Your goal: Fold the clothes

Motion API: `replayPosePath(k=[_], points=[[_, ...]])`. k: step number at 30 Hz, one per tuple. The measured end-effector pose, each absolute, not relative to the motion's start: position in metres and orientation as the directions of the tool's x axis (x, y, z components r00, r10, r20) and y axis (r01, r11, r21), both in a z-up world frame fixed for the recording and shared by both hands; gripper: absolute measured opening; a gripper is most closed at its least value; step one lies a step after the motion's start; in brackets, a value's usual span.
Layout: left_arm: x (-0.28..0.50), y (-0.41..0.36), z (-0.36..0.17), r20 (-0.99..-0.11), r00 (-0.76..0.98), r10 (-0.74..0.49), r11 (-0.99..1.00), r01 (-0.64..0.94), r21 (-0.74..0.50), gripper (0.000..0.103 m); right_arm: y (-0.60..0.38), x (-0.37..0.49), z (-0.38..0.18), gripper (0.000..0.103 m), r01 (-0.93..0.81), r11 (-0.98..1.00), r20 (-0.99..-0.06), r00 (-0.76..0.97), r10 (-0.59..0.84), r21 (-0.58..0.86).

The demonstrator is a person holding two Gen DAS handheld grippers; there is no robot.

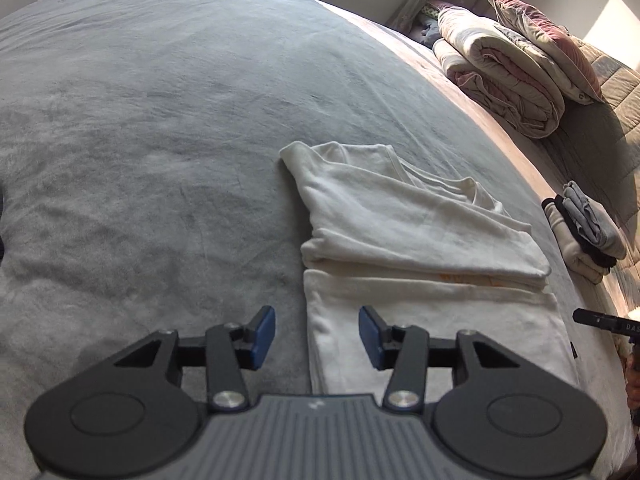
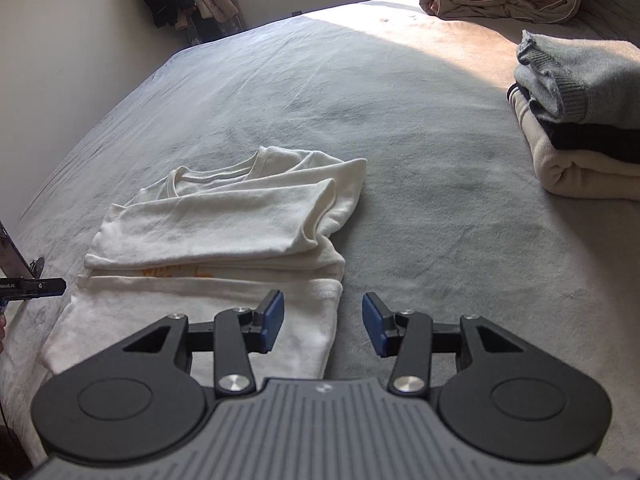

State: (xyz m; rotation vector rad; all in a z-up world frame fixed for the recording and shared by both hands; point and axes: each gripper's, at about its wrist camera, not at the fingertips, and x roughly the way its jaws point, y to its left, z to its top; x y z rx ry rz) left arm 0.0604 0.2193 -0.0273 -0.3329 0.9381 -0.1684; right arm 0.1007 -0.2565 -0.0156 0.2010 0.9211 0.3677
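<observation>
Left gripper point(image 1: 317, 337) jaws spread wide, nothing between the blue pads point(image 1: 265, 336); it hangs just above the near left edge of the white T-shirt point(image 1: 404, 240). That edge runs up between the two fingers, so the right finger is over cloth and the left finger is over the grey bedspread point(image 1: 160, 140).

Right gripper point(image 2: 323, 327) likewise wide apart and empty, over the shirt's near right edge: left finger above the cloth, right finger above bare bedspread point(image 2: 420, 208).

T-shirt point(image 2: 224, 236) lies flat, partly folded, straight ahead of both grippers: sleeves and sides turned in, collar end farthest away, an upper fold lying across the middle with an orange print showing at the fold line, probably lettering, too blurred to read.

Stack of folded clothes point(image 2: 580, 120), grey on dark on cream, sits ahead and right of the right gripper, well apart from the shirt. Rolled quilt point(image 1: 500, 68) with a pillow point(image 1: 548, 44) on top, far ahead right of the left gripper.
</observation>
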Motion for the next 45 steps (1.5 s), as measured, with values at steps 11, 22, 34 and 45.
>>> replayPosePath(k=[11,22,34,45], points=[[0.010,0.246,-0.059,-0.743,0.426,-0.515,0.814,-0.027,-0.580,0.049,-0.278,0.052,-0.030,0.048,-0.115,0.814,-0.735,0.374,0.566,0.569],[0.010,0.254,-0.100,-0.562,0.410,-0.718,0.562,-0.133,-0.816,0.050,-0.284,0.046,-0.055,0.049,0.013,0.706,-0.661,0.361,0.658,0.708],[0.011,0.256,-0.108,-0.455,0.449,-0.769,0.426,-0.170,-0.889,0.010,-0.284,0.060,-0.059,0.013,0.048,0.579,-0.548,0.393,0.738,0.814],[0.027,0.260,-0.079,-0.184,0.628,-0.756,0.188,-0.062,-0.980,0.009,-0.286,0.089,-0.013,0.013,-0.004,0.412,-0.354,0.504,0.788,0.911]])
